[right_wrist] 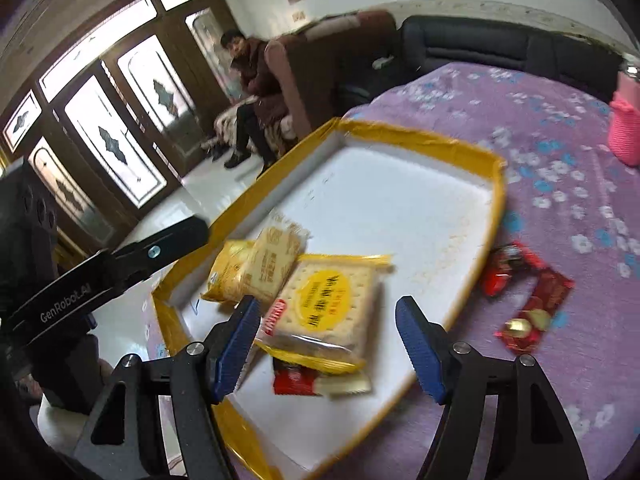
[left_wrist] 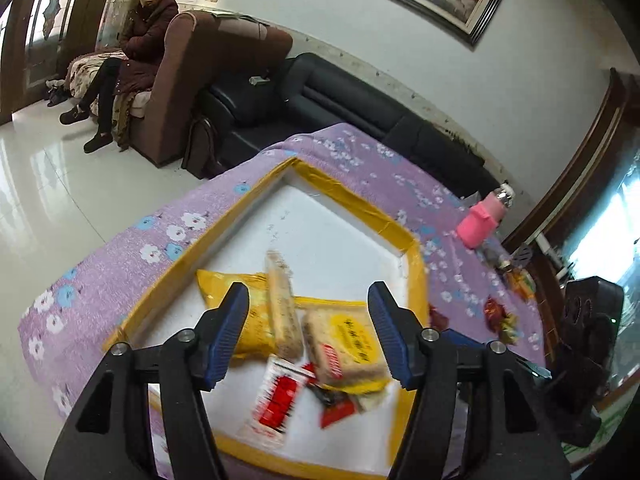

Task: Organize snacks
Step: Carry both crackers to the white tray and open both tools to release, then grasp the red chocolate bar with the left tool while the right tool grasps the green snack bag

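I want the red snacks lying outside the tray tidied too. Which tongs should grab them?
The right tongs, probably. The red snack packets lie on the purple cloth beside the tray's rim, near its right finger. The left tongs hang over the tray's snacks.

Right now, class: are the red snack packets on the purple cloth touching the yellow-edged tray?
Apart. The right wrist view shows the red snack packets lying on the purple cloth outside the yellow-edged tray, with a strip of cloth between them.

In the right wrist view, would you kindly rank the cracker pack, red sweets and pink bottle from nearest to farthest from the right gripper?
1. Cracker pack, in the tray, between the right gripper's open fingers.
2. Red sweets, right, on the cloth.
3. Pink bottle, far right.
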Demonstrator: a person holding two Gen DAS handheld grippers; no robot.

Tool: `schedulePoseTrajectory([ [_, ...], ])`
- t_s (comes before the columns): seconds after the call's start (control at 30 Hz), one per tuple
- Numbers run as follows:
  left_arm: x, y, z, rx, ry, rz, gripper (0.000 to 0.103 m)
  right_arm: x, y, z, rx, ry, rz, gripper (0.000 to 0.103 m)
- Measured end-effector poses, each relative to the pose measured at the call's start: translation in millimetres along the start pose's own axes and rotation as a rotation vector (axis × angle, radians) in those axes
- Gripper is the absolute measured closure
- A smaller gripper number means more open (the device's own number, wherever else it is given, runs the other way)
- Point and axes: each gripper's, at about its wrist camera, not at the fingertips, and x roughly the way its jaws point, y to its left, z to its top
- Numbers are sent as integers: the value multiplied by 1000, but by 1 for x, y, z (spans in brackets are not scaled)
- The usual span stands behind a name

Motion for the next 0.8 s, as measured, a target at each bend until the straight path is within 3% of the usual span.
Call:
schedulePoseTrajectory([
  [0.13,-19,-24,-6,25,-39,-72,40,-41,-54,-10,78,-79,-96,32],
  [0.2,-25,-37,-9,48,-60,-89,27,-52,-88,-13,146,-83,-157,31],
  [0.27,-24,-51,-12,84,-62,-102,27,-65,-130,-24,240,-87,-211,32],
  [0.33,-17,-66,-17,131,-20,-130,27,-77,-163,-35,309,-98,-270,37],
  [0.6,10,-109,-44,269,96,-204,27,-155,-284,-63,567,-239,-435,35],
  [0.8,36,-132,-63,314,190,-207,27,-147,-327,-58,596,-187,-450,31],
])
